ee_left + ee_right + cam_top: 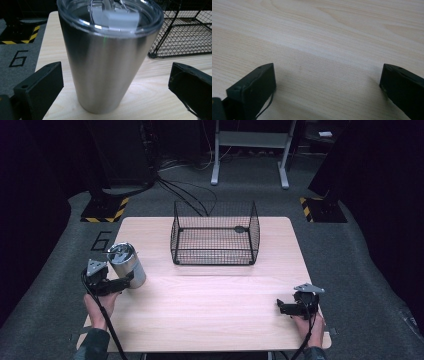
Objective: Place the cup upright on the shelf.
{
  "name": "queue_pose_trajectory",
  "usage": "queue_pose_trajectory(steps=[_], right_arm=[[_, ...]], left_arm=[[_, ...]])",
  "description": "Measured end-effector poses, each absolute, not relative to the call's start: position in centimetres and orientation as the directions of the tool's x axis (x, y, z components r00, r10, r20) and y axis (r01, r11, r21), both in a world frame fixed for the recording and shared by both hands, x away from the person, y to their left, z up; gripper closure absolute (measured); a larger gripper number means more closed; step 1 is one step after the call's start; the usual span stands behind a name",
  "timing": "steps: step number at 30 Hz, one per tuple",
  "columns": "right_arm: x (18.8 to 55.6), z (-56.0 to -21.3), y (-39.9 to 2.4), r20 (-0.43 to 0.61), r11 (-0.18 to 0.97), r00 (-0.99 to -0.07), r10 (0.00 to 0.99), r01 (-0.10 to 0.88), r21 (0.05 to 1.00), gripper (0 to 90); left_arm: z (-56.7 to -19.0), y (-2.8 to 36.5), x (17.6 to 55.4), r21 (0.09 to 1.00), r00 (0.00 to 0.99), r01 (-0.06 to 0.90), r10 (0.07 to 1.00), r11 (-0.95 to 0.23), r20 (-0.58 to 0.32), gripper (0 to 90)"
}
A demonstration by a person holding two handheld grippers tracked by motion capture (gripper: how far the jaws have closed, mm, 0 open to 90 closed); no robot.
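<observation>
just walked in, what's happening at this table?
A person works at a wooden table with a gripper in each hand. The left gripper is at a steel tumbler with a clear lid, near the table's left edge; its jaws stand open on either side of the cup, not yet clamped. The right gripper rests open over bare wood near the right front corner. A black wire basket sits empty at the far middle.

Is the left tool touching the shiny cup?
Apart. The left gripper view shows the left tool open, with bare table between each jaw and the steel tumbler.
</observation>
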State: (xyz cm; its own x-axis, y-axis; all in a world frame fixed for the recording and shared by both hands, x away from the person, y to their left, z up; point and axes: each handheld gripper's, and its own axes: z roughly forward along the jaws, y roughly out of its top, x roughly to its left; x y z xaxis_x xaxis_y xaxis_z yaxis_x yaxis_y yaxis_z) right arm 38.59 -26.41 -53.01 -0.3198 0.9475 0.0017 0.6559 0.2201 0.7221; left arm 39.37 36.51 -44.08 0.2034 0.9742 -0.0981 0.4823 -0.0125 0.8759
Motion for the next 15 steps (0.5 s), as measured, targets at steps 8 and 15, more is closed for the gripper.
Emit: queue_pose_trajectory(steps=[8,15], right_arm=[[38.6,-53.0,-26.4,0.002,0.22,-0.32,0.947,0.656,0.722,0.0],[38.6,-53.0,-26.4,0.002,0.22,-0.32,0.947,0.656,0.722,0.0]], left_arm=[[-43.6,36.3,40.4,0.89,0.186,0.456,0.978,-0.005,-0.09,0.0],[-43.7,36.1,41.1,0.898,0.166,0.441,0.982,0.011,-0.093,0.0]])
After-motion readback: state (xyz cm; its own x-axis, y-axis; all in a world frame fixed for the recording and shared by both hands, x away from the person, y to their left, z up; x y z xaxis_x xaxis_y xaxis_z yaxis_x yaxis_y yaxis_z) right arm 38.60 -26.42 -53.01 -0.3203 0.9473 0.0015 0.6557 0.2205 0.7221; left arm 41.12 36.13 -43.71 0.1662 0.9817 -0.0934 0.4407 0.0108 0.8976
